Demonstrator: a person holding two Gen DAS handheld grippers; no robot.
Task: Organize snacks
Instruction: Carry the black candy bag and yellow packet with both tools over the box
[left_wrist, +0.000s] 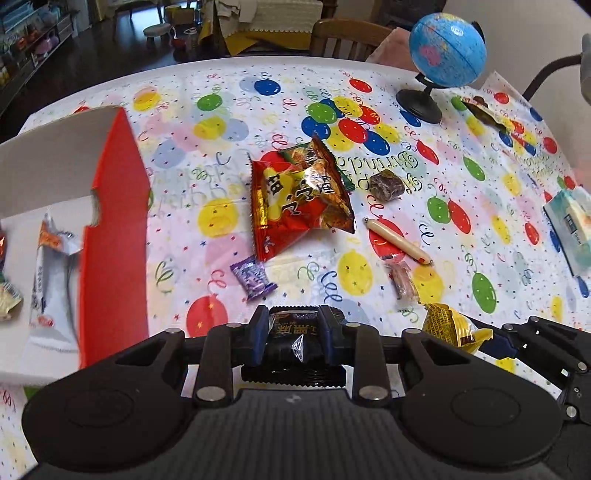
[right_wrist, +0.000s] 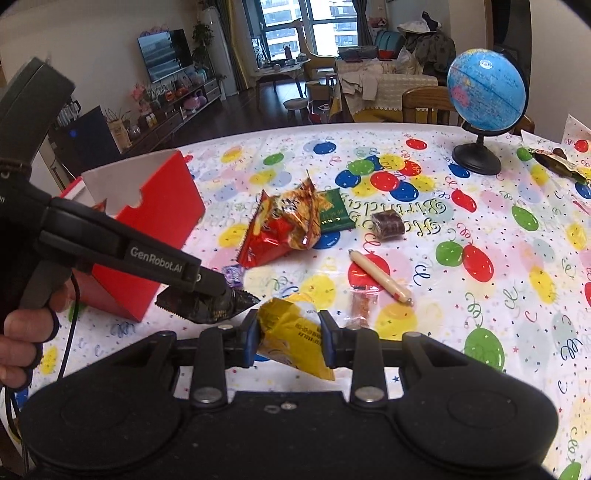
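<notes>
Tablecloth (left_wrist: 480, 236): left gripper (left_wrist: 291, 332) fingers clamp black packet (left_wrist: 291, 334), label half-hidden; right gripper (right_wrist: 288, 334) pinches yellow packet (right_wrist: 291, 336).

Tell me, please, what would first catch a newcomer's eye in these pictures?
Probably the balloon-printed tablecloth with snacks scattered across it, a red and gold packet at the centre. A blue globe stands at the far right, a red box at the left. Nearest, each gripper's jaws pinch a snack: black packet left, yellow packet right.
</notes>
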